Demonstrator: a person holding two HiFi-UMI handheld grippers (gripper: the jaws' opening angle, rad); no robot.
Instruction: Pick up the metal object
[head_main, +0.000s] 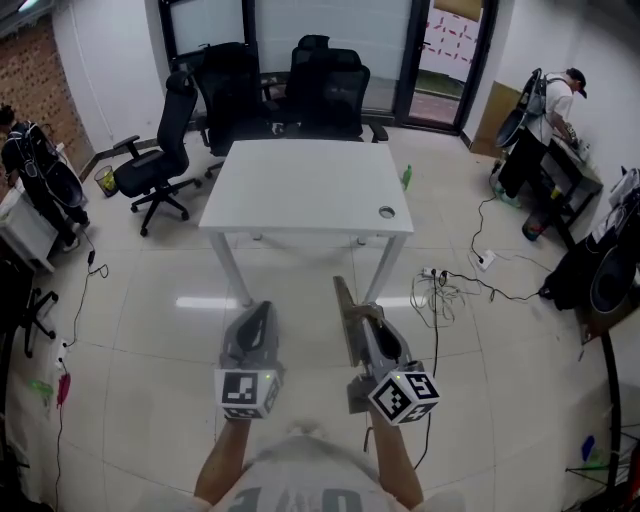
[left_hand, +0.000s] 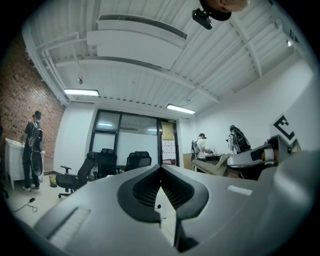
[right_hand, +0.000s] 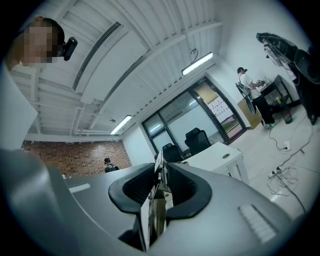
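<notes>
Fingers: right fingers (right_hand: 192, 190) pinch the metal object (right_hand: 156, 202), held up in the air; left fingers (left_hand: 137, 195) closed, empty | Feel: thin, hard, smooth, likely light; may slip or twist, so hold its flat sides | Room: white worktop (head_main: 300, 190) well ahead, shiny floor (head_main: 140, 350), black chairs (head_main: 330, 85), loose wires (head_main: 445, 288).

**Head view:** taken from the person's head, facing forward and steeply down over the floor (head_main: 150, 340). The left gripper (head_main: 265, 306) and right gripper (head_main: 366, 314) sit close at the lower edge, and the white table (head_main: 300, 190) lies farther off.

**Gripper views:** each camera rides on its own gripper and is tilted up toward the ceiling (left_hand: 150, 60).

**Shared by all three views:** the black office chairs (head_main: 325, 85) and the glazed wall (head_main: 330, 25).
</notes>
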